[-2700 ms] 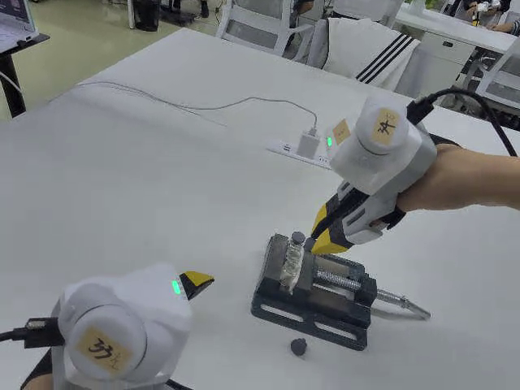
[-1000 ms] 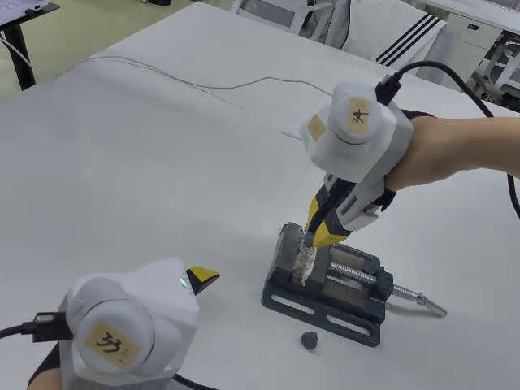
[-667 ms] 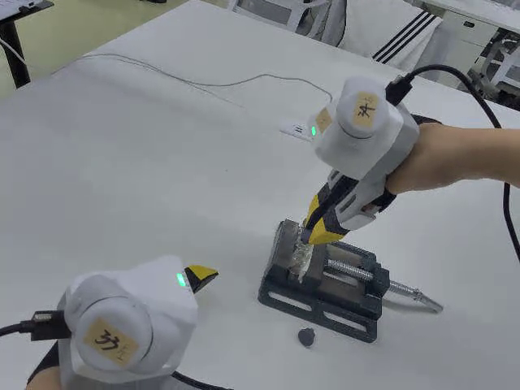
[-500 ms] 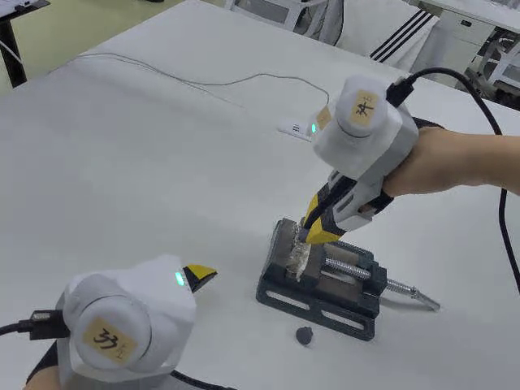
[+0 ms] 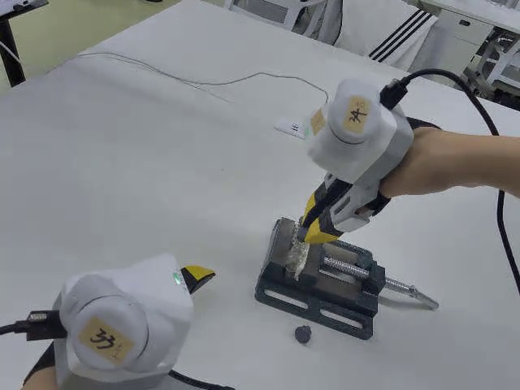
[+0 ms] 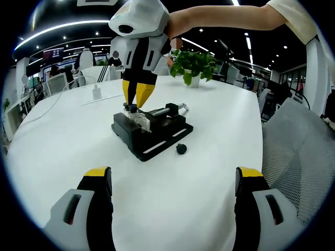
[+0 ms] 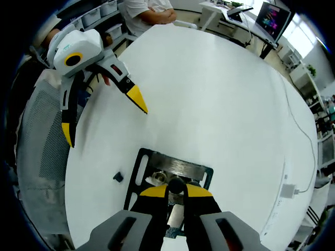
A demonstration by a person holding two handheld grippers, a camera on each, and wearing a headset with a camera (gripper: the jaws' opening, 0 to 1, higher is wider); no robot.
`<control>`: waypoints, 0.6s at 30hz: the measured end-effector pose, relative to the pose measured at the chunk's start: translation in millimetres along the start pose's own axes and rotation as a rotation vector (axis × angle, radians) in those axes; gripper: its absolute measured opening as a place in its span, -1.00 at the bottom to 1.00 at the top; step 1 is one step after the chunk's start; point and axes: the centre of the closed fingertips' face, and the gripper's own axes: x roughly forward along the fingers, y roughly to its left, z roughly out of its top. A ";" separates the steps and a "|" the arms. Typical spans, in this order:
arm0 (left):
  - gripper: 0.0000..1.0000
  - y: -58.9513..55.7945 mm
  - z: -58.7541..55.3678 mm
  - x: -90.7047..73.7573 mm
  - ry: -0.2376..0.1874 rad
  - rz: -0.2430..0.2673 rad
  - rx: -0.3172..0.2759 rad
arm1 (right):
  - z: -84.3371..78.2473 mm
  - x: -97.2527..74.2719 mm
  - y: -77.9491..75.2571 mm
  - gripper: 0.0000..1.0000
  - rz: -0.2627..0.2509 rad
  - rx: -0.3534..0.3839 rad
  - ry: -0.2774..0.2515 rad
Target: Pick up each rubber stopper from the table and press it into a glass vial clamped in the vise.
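A black vise stands on the white table and clamps a glass vial upright. My right gripper points down onto the vial's mouth. In the right gripper view, the right gripper is shut on a dark rubber stopper just over the vial in the vise. A second stopper lies loose on the table in front of the vise, also the stopper and the stopper. My left gripper waits at the lower left; the left gripper is open and holds nothing.
The vise's screw handle sticks out to the right. A white power strip with a charger and its thin cable lie further back on the table. A potted plant stands beyond the vise.
My right gripper has moved from beside the vial to directly over its mouth, with the stopper between its tips. The left gripper and the loose stopper have stayed put.
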 end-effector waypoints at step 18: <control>0.98 4.7 -1.3 -2.8 0.010 0.011 -0.001 | 0.7 -3.5 -0.2 -0.73 0.004 -0.068 0.011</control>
